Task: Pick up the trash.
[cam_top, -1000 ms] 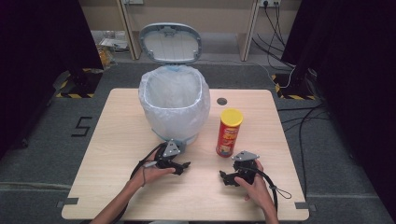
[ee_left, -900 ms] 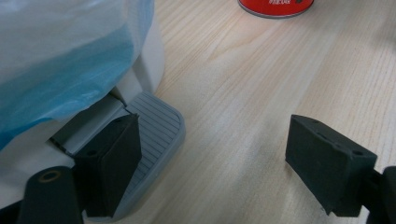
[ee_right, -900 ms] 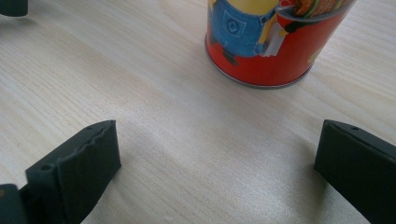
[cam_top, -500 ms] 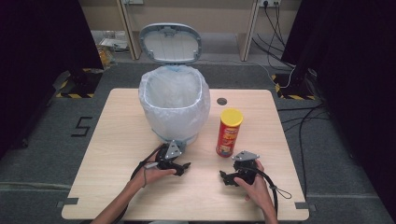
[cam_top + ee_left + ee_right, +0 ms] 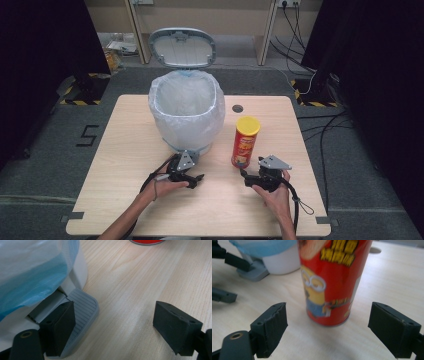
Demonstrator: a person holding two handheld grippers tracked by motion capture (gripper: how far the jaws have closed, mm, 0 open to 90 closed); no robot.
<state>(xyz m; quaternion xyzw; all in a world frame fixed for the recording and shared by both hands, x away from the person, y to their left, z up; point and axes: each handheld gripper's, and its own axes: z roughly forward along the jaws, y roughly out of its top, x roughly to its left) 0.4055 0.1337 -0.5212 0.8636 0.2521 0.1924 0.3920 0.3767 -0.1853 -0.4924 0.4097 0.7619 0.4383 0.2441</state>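
Note:
A white pedal bin lined with a clear-blue bag stands mid-table with its grey lid up. A red crisps can with a yellow cap stands upright to its right. My left gripper is open at the bin's foot; in the left gripper view one jaw hangs over the grey ribbed pedal and nothing is gripped. My right gripper sits just short of the can. Its jaws have just been closing but still stand apart, and the can is ahead of them, not between them.
A round cable hole lies in the wooden table behind the can. Each gripper trails a black cable toward the front edge. Dark floor with cables and hazard tape surrounds the table.

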